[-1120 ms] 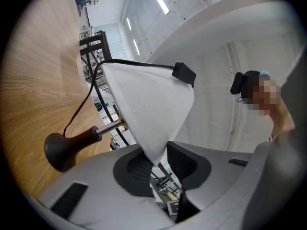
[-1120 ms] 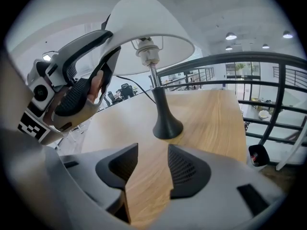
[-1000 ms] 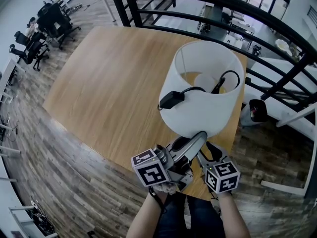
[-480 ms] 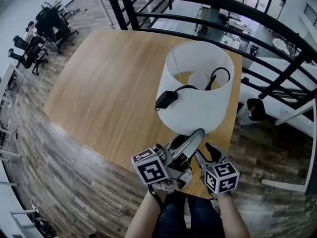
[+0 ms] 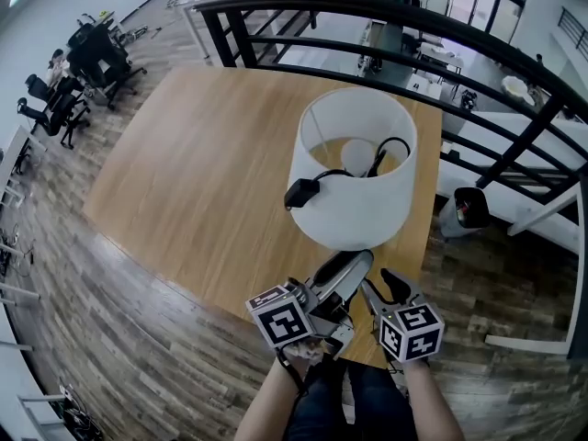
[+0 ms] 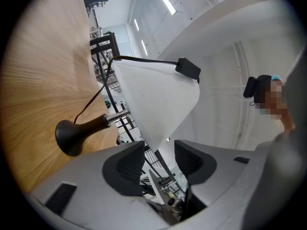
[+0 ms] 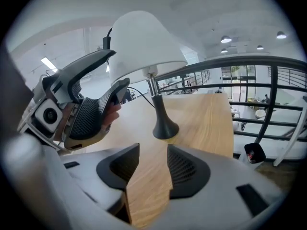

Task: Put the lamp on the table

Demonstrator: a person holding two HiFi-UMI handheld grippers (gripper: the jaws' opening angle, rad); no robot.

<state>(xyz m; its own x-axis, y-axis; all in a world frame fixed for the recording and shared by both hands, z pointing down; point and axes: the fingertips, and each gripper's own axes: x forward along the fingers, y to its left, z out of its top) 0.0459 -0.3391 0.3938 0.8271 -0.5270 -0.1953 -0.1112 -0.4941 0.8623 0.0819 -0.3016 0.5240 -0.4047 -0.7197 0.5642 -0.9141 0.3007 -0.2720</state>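
Note:
The lamp stands upright on the wooden table (image 5: 193, 173) near its front right corner, with a white shade (image 5: 354, 186) and a dark flared base (image 7: 165, 128). Its black plug (image 5: 299, 192) hangs over the shade's rim, and the cord lies inside. My left gripper (image 5: 354, 263) sits at the shade's near lower rim. Its jaws are opening, and the rim (image 6: 156, 140) hangs loose between the pads (image 6: 127, 164). Beside it, my right gripper (image 5: 390, 281) is closing slightly on nothing, with only tabletop beyond its pads (image 7: 184, 169).
A black metal railing (image 5: 478, 58) runs behind and to the right of the table. A dark bin (image 5: 470, 207) stands on the floor beyond the table's right edge. Office chairs (image 5: 64, 81) stand far left. The table's front edge lies just under my grippers.
The lamp has settled lower and slightly left, so its shade looks smaller. My left gripper's jaws have spread off the shade's rim. Both grippers have stayed in about the same place.

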